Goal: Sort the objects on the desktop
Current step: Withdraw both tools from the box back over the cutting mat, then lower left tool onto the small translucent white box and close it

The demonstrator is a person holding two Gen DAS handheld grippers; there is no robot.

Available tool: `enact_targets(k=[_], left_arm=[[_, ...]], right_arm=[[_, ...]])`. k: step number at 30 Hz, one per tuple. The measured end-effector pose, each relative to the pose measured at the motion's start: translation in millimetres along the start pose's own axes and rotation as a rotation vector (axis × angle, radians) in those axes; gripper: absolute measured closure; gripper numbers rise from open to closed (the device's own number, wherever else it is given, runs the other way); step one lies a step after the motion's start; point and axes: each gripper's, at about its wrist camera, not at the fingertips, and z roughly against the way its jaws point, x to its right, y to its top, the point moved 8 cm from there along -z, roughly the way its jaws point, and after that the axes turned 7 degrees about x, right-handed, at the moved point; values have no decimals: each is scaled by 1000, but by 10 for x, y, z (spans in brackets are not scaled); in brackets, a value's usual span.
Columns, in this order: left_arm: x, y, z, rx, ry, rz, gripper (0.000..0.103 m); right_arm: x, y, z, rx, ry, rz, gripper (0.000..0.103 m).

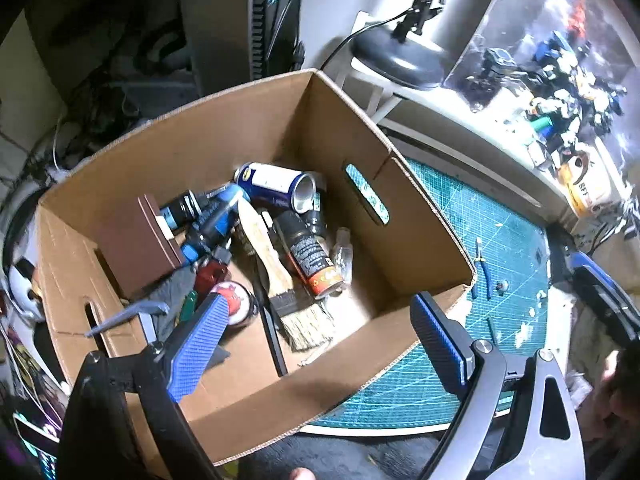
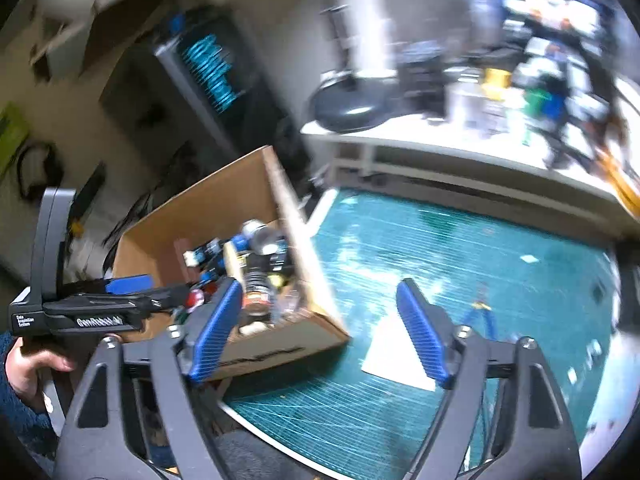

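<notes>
Sitting on a green cutting mat [image 1: 500,240], an open cardboard box [image 1: 224,140] holds a jumble of things: a paintbrush [image 1: 280,276], a blue-and-white can [image 1: 276,186], a black spray can [image 1: 310,256] and a brown block [image 1: 140,240]. Above the box the left gripper [image 1: 320,344] stands wide with nothing between its blue pads, while blue pliers [image 1: 482,268] lie on the mat just beside the box. Over the mat, the right gripper [image 2: 320,332] is also wide and empty, a white sheet [image 2: 396,356] lying beneath it.
</notes>
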Motion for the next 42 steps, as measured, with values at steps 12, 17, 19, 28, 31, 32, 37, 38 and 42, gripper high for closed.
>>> enact_targets(k=[12, 17, 19, 28, 31, 32, 37, 38, 42], left_arm=[[575, -114, 33, 49, -121, -136, 0], [841, -149, 69, 56, -128, -177, 0], [961, -183, 95, 59, -125, -187, 0], [1527, -581, 132, 58, -74, -190, 0], [1760, -802, 127, 44, -88, -160, 0], [1820, -868, 119, 39, -93, -152, 0], [2087, -1193, 55, 17, -109, -90, 0], [2116, -1232, 44, 21, -107, -84, 0], [2243, -1355, 6, 65, -116, -123, 0]], right_arm=[[1532, -533, 1290, 115, -421, -340, 10], [1831, -772, 1704, 159, -471, -391, 0], [1907, -850, 1770, 162, -457, -397, 0], [2421, -1172, 1910, 157, -380, -333, 0], [2663, -1270, 2017, 167, -374, -292, 0], [2737, -1299, 2052, 175, -364, -273, 0], [3123, -1553, 2095, 145, -334, -234, 1], [3200, -1617, 2089, 126, -334, -233, 1], [3327, -1812, 2073, 77, -317, -256, 2]])
